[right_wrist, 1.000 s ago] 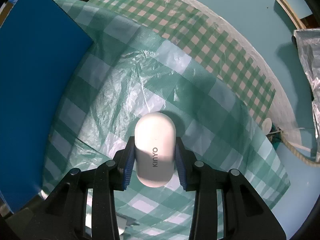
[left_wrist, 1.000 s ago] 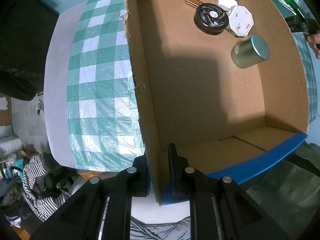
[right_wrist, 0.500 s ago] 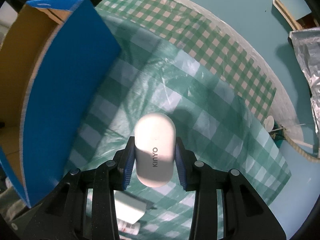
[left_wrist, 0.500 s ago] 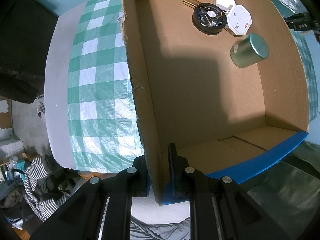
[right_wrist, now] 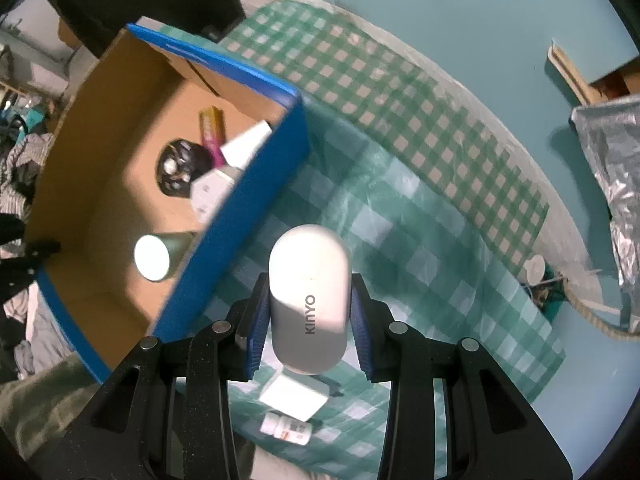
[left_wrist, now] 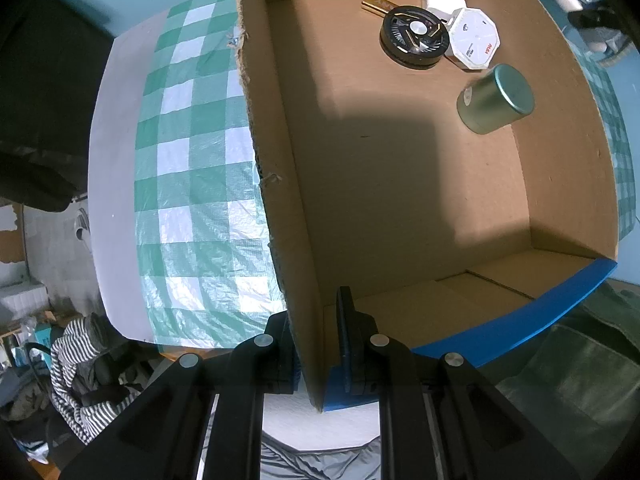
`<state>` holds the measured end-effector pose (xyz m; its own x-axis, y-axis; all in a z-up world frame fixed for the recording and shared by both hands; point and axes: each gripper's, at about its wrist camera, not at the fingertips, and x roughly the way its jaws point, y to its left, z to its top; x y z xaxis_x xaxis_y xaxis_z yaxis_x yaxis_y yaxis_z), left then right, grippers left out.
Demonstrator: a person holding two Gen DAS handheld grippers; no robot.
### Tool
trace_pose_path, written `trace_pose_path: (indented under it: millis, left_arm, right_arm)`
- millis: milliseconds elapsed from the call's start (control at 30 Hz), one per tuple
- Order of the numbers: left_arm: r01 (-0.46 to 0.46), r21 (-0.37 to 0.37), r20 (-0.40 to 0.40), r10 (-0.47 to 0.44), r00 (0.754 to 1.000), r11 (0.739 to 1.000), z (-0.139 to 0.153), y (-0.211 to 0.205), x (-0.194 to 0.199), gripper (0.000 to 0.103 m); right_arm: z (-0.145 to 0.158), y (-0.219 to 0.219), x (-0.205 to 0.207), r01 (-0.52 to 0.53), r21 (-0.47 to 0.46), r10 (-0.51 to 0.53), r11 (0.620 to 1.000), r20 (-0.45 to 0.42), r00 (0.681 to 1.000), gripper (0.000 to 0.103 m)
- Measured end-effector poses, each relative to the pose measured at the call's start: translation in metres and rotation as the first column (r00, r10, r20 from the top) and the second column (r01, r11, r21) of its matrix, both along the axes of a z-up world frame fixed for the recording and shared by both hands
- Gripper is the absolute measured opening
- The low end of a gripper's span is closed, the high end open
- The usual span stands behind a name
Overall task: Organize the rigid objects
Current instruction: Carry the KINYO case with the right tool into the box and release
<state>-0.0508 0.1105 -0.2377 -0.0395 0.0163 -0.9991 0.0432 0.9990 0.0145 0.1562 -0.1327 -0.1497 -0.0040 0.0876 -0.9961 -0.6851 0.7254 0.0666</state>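
Capsule (right_wrist: 308, 300) is pinched by right gripper (right_wrist: 308, 308), has been lifted off cloth (right_wrist: 420, 248); box (left_wrist: 280, 208), at ten o'clock, is clamped by left gripper (left_wrist: 316, 344); drop-in is judged next

A white pill-shaped case (right_wrist: 308, 300) marked KINYO hangs beside the open cardboard box (right_wrist: 248, 196), which has blue outside walls.

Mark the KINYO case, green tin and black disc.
KINYO case (right_wrist: 310, 296), right wrist view: its white front face.
green tin (left_wrist: 496, 100), left wrist view: its side wall.
black disc (left_wrist: 414, 40), left wrist view: its top face.
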Motion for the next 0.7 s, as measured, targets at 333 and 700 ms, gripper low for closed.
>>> trace_pose_path:
  millis: [333,700]
  left_arm:
    - [0.011,-0.006,0.004,-0.011,1.000,1.000,0.001,-0.001,-0.002,0.015]
    - [0.015,-0.013,0.005,-0.015,1.000,1.000,0.002,-0.001,-0.002,0.016]
  right_arm:
    - [0.029,0.040,-0.010,-0.063,0.067,0.061,0.996,0.022,0.998,0.036]
    - [0.014,0.089,-0.027,-0.153,0.038,0.153,0.987,0.020,0.988,0.036]
